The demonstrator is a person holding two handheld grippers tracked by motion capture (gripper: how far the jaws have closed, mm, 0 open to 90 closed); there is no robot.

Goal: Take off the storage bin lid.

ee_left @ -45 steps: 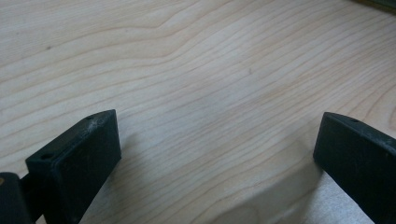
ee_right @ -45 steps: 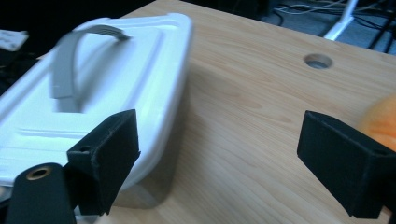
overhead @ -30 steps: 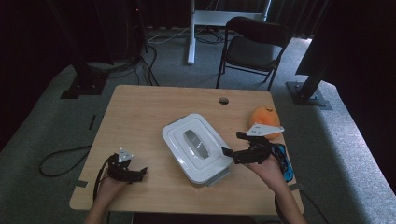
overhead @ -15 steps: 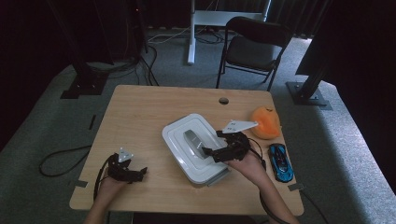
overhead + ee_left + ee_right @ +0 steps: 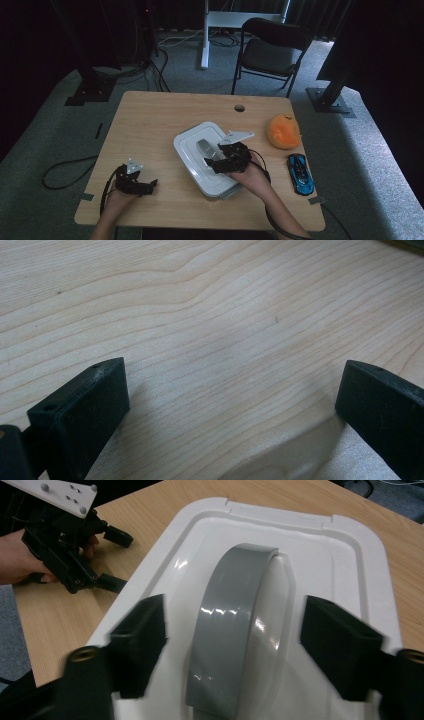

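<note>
Left gripper [image 5: 134, 181]: we see it at the near-left part of the bench [image 5: 150, 125], held low in the person's left hand, well apart from everything else. Its own view looks down on bare wood grain between the jaws.
Left jaws: they stand wide apart with nothing between them. We judge this gripper is parked out of the way while the other hand works.
Box [image 5: 192, 145]: a white lidded box sits near the middle of the bench, turned at a slant to the bench edges. Its lid looks seated all round, as far as we can tell.
Handle [image 5: 230, 625]: a grey arched strap runs along the lid's sunken centre. We judge it is the part meant to be gripped.
Right gripper [image 5: 235, 652]: it hangs over the near end of the lid, pointing along the handle.
Right jaws: spread wide, one on each side of the handle and gripping nothing. We judge they are lined up this way so that closing would pinch the handle across its width.
Orange thing [image 5: 283, 131]: a rounded orange object lies right of the box, apart from it.
Toy car [image 5: 300, 173]: blue, near the right edge, nearer us than the orange thing.
Writing: we can read no brand, label or lettering on anything.
</note>
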